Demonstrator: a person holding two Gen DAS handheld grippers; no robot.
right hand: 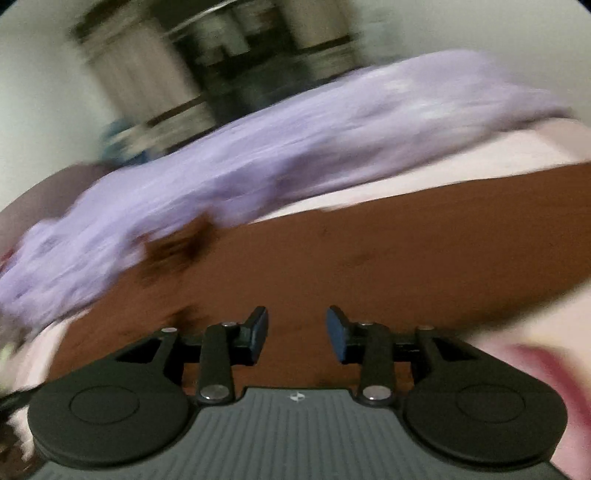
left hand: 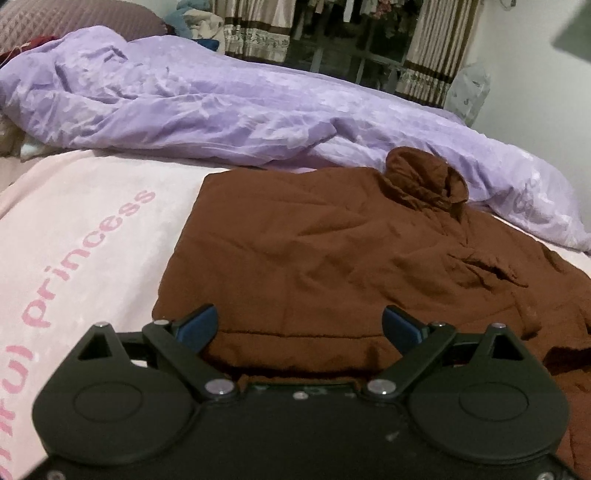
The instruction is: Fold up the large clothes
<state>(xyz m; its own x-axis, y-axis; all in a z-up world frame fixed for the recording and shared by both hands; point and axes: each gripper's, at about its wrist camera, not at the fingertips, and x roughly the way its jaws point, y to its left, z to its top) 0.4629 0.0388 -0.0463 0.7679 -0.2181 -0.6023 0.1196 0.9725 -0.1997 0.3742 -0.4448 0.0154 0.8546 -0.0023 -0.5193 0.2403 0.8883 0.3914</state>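
A large brown garment [left hand: 332, 251] lies partly folded on a pink blanket [left hand: 85, 236] on the bed, with its collar [left hand: 424, 177] bunched at the far side. My left gripper [left hand: 299, 325] is wide open and empty, just above the garment's near edge. In the right wrist view, which is blurred and tilted, the brown garment [right hand: 369, 258] fills the middle. My right gripper [right hand: 297, 332] is open and empty, close above the cloth.
A crumpled lilac duvet [left hand: 207, 103] lies along the far side of the bed; it also shows in the right wrist view [right hand: 258, 147]. The pink blanket bears the word "princess". Curtains [left hand: 436, 66] and a window stand behind. A maroon pillow [left hand: 74, 18] is at far left.
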